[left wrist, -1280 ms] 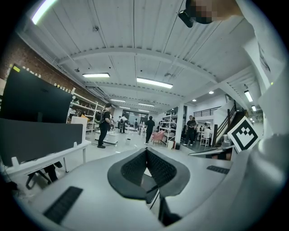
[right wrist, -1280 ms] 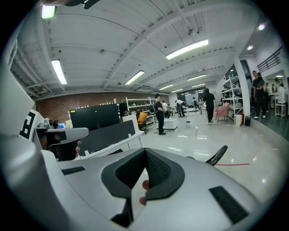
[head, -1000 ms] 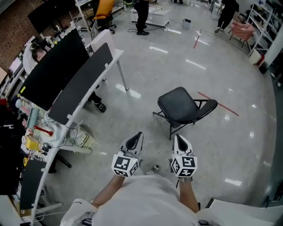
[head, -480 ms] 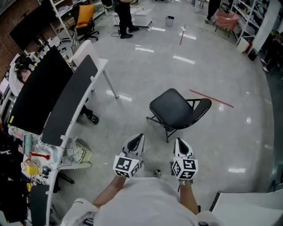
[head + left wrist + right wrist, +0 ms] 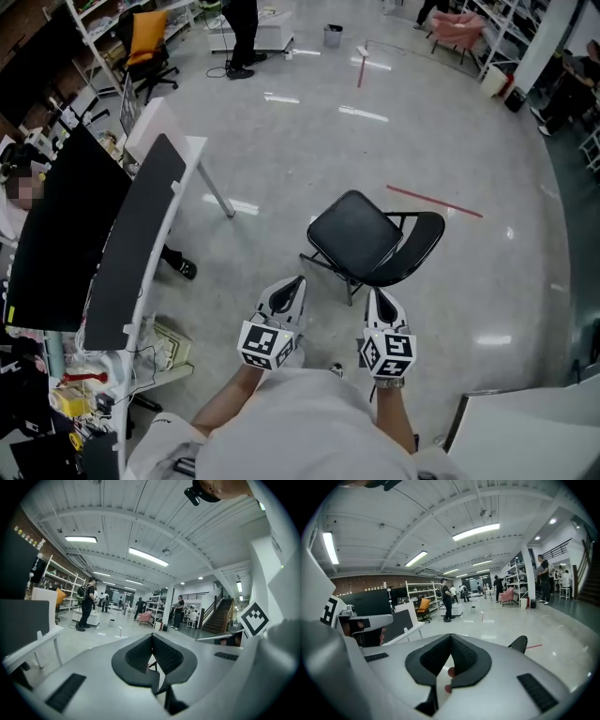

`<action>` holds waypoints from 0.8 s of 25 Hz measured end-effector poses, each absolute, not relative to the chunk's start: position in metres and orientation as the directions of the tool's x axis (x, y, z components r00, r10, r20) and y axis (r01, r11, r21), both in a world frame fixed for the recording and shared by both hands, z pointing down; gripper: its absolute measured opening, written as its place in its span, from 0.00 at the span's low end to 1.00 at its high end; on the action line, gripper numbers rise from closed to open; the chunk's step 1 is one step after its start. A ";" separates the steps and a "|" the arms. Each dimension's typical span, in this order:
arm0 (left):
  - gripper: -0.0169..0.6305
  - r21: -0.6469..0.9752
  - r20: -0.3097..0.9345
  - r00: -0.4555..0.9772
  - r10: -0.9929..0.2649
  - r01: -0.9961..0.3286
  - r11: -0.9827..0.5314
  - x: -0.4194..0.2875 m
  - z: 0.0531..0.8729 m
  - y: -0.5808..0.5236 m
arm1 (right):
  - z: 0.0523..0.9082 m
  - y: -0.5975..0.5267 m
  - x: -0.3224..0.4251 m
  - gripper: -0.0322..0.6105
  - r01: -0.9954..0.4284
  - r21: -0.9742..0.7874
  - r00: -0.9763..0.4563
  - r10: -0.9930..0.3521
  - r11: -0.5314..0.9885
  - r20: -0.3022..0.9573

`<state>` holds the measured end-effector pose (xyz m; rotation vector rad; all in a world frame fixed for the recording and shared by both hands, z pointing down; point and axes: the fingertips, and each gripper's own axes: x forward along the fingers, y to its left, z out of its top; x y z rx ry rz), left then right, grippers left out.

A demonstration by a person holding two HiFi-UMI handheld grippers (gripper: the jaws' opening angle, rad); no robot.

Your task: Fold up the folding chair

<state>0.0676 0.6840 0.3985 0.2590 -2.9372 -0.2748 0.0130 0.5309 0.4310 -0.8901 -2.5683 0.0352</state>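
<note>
A white shirt [image 5: 281, 422] fills the head view's lower centre. The left gripper [image 5: 294, 281] and right gripper [image 5: 374, 293] are pale grey with black pads [image 5: 165, 656], each bearing a black-and-white marker cube [image 5: 265, 345].

No legible text, number, brand or sign is showing in any view. The cube [image 5: 266, 345] on the left gripper [image 5: 294, 281] and the cube [image 5: 388, 352] on the right gripper [image 5: 374, 293] are displaying only square black-and-white marker patterns.
</note>
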 end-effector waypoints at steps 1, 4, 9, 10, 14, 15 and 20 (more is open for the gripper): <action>0.04 0.201 0.160 -0.966 -0.202 -0.168 0.965 0.062 0.399 0.689 | 0.430 0.535 0.009 0.06 0.576 -0.154 -0.716 0.586 0.803 0.380; 0.04 0.207 0.155 -0.957 -0.246 -0.212 0.955 0.047 0.401 0.701 | 0.430 0.542 0.003 0.06 0.538 -0.146 -0.743 0.549 0.830 0.383; 0.04 0.215 0.143 -0.938 -0.316 -0.282 0.935 0.024 0.401 0.710 | 0.432 0.544 -0.002 0.06 0.472 -0.131 -0.780 0.483 0.872 0.399; 0.04 0.217 0.140 -0.933 -0.330 -0.297 0.930 0.021 0.401 0.709 | 0.433 0.543 -0.004 0.06 0.458 -0.129 -0.787 0.469 0.879 0.402; 0.04 0.223 0.146 -0.917 -0.370 -0.334 0.916 0.011 0.404 0.711 | 0.437 0.542 -0.009 0.06 0.419 -0.128 -0.803 0.432 0.899 0.410; 0.04 0.226 0.150 -0.914 -0.376 -0.339 0.913 0.007 0.406 0.711 | 0.437 0.542 -0.010 0.06 0.412 -0.128 -0.806 0.426 0.902 0.411; 0.04 0.233 0.170 -0.890 -0.422 -0.380 0.895 -0.015 0.415 0.703 | 0.448 0.533 -0.017 0.06 0.367 -0.135 -0.810 0.388 0.920 0.440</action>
